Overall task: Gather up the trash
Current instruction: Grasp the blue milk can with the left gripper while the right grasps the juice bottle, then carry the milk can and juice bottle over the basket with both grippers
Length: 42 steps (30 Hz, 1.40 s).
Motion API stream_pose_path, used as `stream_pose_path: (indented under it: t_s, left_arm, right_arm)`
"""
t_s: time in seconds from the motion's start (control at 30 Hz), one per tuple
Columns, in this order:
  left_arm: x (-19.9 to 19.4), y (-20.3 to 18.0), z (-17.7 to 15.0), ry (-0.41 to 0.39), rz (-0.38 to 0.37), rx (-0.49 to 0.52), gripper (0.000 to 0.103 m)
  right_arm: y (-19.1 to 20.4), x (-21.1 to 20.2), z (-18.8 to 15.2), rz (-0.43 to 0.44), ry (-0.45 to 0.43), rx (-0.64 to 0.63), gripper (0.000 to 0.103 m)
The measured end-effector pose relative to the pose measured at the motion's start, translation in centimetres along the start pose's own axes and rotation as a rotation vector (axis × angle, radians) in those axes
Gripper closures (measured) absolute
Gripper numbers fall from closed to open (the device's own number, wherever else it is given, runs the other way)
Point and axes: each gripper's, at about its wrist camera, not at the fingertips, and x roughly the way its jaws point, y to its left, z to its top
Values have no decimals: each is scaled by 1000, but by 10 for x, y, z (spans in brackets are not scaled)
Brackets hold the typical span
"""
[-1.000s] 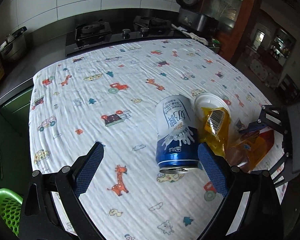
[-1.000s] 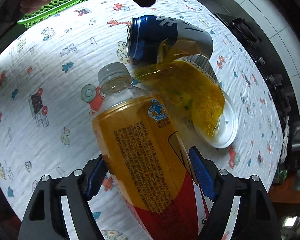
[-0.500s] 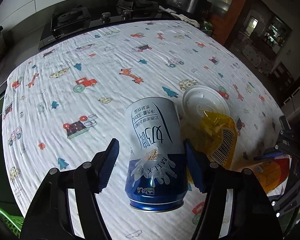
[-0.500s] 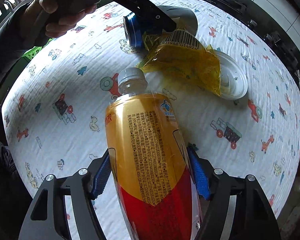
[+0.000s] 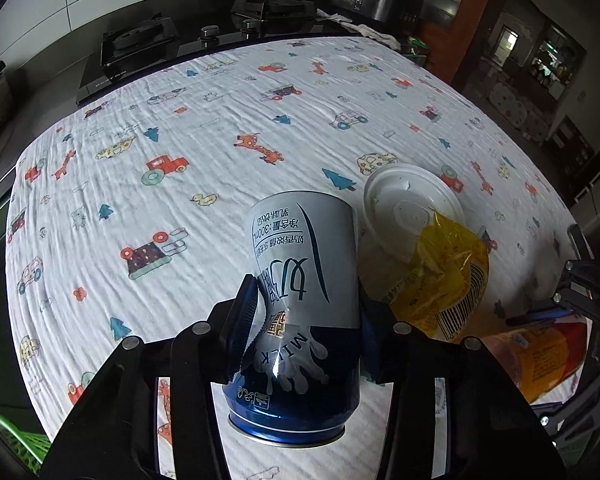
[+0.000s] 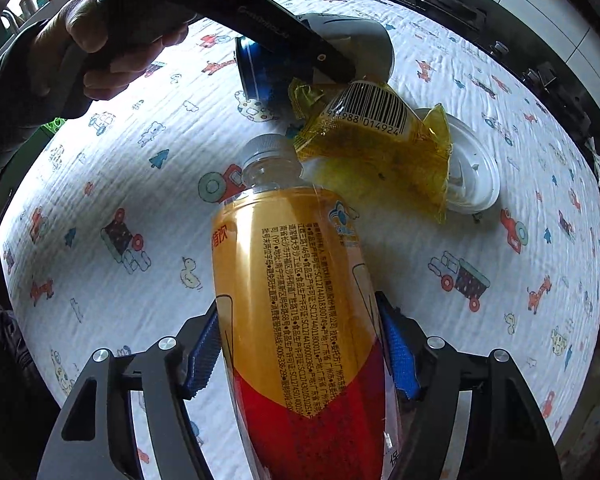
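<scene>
A gas stove [image 5: 204, 36] sits behind my surface [image 5: 180, 120], which wears a cartoon-print cloth. My left gripper [image 5: 306, 320] has its fingers clamped on the blue-and-white milk can [image 5: 304, 292], beside a yellow wrapper [image 5: 444, 276] and white lid [image 5: 404, 204]. My right gripper [image 6: 300, 352] squeezes the orange bottle [image 6: 296, 300], cap pointing away.

Table under a cartoon-print cloth [image 5: 204, 168], white plastic lid [image 5: 408, 208] and yellow wrapper [image 5: 448, 276] lying on it
</scene>
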Motion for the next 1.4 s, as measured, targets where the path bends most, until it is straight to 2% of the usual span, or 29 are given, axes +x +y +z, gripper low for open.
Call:
stream_pose_path:
  t_s: [0.2, 0.37, 0.53, 0.63, 0.8, 0.93, 1.07, 1.23, 1.4]
  left_arm:
    - [-38, 13, -18, -64, -4, -38, 59]
    - [-83, 36, -46, -128, 22, -90, 59]
    - [-132, 70, -84, -184, 96, -149, 59]
    - [-161, 96, -111, -210, 181, -188, 59]
    - [-200, 149, -161, -224, 269, -303, 59]
    - [-210, 188, -199, -212, 308, -396, 59]
    - [-201, 224, -227, -163, 357, -469, 59]
    - [-192, 261, -251, -133, 358, -564, 58]
    - [-195, 273, -267, -145, 357, -592, 57]
  right_arm:
    - [17, -13, 2, 57, -52, 31, 40]
    - [43, -18, 9, 82, -83, 24, 40]
    - [72, -26, 20, 113, -133, 3, 40]
    - [90, -29, 33, 137, -170, -15, 40]
    - [121, -32, 62, 178, -224, -39, 40]
    - [147, -35, 88, 213, -257, -59, 40]
    - [172, -36, 113, 231, -290, -72, 40]
    - [197, -33, 143, 255, -317, -71, 40]
    - [216, -26, 168, 275, -328, -66, 40]
